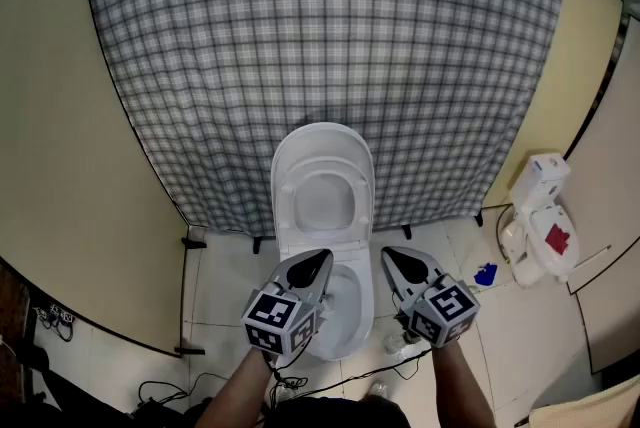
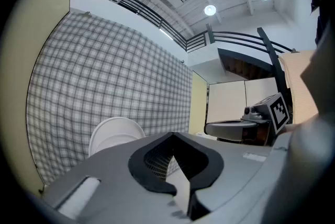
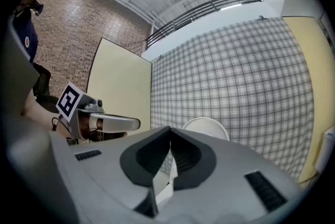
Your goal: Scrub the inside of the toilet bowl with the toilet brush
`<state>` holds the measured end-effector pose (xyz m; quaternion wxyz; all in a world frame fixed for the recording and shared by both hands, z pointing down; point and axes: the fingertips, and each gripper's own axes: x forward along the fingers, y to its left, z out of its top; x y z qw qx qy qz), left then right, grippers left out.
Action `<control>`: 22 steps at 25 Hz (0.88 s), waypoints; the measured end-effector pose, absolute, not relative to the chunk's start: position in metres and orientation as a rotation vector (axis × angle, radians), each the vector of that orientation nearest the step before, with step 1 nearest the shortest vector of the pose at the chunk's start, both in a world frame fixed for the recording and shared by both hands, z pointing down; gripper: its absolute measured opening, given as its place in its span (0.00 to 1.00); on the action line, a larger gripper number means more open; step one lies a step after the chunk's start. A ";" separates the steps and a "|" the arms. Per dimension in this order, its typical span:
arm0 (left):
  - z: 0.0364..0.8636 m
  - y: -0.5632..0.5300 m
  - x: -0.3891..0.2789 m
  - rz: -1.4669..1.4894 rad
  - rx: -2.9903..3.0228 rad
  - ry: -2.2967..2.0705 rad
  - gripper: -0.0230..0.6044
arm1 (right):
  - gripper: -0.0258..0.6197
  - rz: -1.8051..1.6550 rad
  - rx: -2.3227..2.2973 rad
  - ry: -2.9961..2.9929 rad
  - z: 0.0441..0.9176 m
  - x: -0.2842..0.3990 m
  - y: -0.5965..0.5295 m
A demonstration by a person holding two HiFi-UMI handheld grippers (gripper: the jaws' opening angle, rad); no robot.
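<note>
Holding our left tongs pinched together, empty | our right tongs likewise closed, empty | toilet bowl on the tiled floor below, between them | lid up before checked curtain

Our left gripper covers the near left side of the toilet bowl, so we cannot see the bowl's inside whole. In both gripper views the gripper's own body hides the bowl, and only the raised lid shows above it. A blue thing on the floor is too small to name. The head view's lower edge cuts off our forearms.
</note>
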<state>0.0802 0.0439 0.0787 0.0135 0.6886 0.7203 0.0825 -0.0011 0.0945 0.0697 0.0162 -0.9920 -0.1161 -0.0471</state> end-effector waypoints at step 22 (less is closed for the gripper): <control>0.291 0.089 -0.033 0.704 2.024 2.394 0.05 | 0.08 -0.518 -2.734 -0.680 0.296 -0.142 0.146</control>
